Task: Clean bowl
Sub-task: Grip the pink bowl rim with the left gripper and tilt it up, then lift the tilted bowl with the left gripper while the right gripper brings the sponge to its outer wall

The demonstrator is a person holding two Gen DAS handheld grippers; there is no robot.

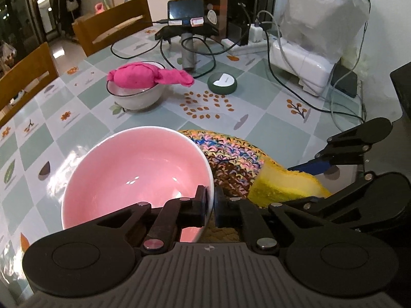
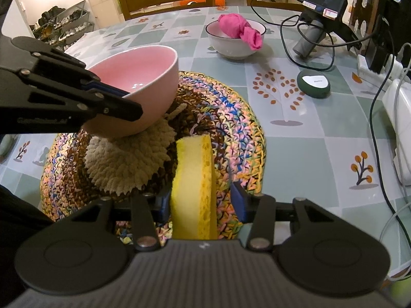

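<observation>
Left wrist view: the left claw (image 1: 210,205) is clamped on the near rim of the pink bowl (image 1: 133,174), 1 finger inside, 1 outside. The bowl tilts just ahead of it, beside the woven mat (image 1: 226,154). To its right, the yellow sponge (image 1: 280,184).

Right wrist view: the right claw (image 2: 203,205) stands partly open, the sponge (image 2: 192,179) upright between its 2 fingers, touching only the left one. Ahead and left, the bowl (image 2: 143,82) rests tilted on a beige cloth (image 2: 123,161) over the mat on the bench (image 2: 308,141).
</observation>
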